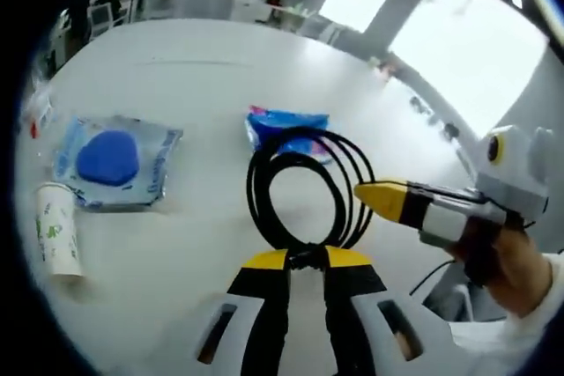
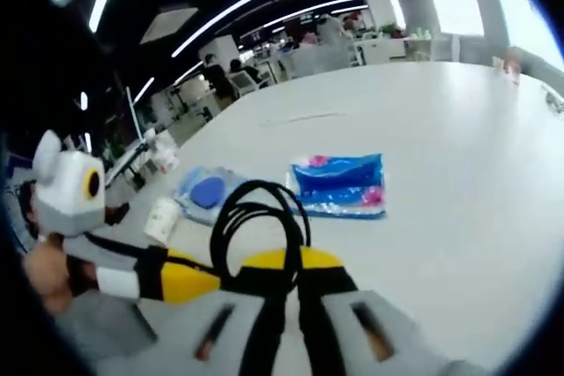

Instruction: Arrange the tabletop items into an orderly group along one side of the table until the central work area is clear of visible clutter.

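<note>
The white table point(image 1: 203, 68) is carrying every item and is taking up most of both views. On it, a clear packet with a round blue pad point(image 1: 113, 160) is lying flat toward one edge, and a blue printed pouch point(image 2: 339, 184) is lying well apart from it, nearer the middle. A coiled black cable point(image 1: 304, 189) is standing up as a loop above the tabletop, in front of the pouch. A white paper cup point(image 1: 58, 229) is lying on its side just beside the packet. The left gripper point(image 1: 305, 257) is pinching the base of the coil, its jaws closed narrowly on the cable. In the right gripper view, the right gripper point(image 2: 284, 269) is also showing its jaws drawn close around the same cable, so both tools are apparently holding the coil together. The step in hand appears to be carrying the cable toward the grouped items. The next move is calling for one gripper to release, and for the coil to be lowered flat beside the packet and cup without springing open or dragging the pouch.
</note>
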`<state>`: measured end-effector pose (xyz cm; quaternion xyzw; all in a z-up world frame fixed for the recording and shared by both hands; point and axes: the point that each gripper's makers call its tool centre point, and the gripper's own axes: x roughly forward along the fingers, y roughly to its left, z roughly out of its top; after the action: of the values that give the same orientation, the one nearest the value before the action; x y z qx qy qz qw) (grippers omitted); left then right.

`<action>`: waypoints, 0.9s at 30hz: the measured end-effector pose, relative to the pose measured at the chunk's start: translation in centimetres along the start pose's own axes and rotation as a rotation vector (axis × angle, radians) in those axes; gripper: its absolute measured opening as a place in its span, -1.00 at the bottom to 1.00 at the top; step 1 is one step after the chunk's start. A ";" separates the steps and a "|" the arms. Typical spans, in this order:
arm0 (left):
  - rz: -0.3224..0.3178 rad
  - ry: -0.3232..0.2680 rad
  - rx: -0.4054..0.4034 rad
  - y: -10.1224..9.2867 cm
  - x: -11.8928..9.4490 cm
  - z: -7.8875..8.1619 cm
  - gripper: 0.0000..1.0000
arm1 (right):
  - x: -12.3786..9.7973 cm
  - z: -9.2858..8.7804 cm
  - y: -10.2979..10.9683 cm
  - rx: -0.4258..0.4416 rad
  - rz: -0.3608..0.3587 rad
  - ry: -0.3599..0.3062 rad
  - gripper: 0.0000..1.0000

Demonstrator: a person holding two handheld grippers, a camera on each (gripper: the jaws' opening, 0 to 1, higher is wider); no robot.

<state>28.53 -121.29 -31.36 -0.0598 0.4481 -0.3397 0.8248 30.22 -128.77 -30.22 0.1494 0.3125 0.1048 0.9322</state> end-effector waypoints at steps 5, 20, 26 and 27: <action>-0.001 0.010 0.004 -1.1 1.0 0.0 -0.82 | -0.5 -0.2 -1.6 0.007 -0.004 0.005 -1.00; 0.036 0.036 -0.010 -1.3 2.5 -0.8 -0.82 | -0.1 -2.3 -3.5 0.013 0.006 0.071 -0.98; 0.050 0.038 -0.015 -1.0 2.8 -0.7 -0.81 | 0.5 -2.9 -3.7 0.031 0.014 0.107 -0.97; 0.055 0.040 -0.017 -0.8 2.9 -0.7 -0.81 | 0.7 -3.0 -3.7 0.036 0.017 0.117 -0.97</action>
<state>28.63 -123.49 -33.49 -0.0477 0.4690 -0.3142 0.8241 29.30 -131.40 -34.15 0.1624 0.3668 0.1155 0.9087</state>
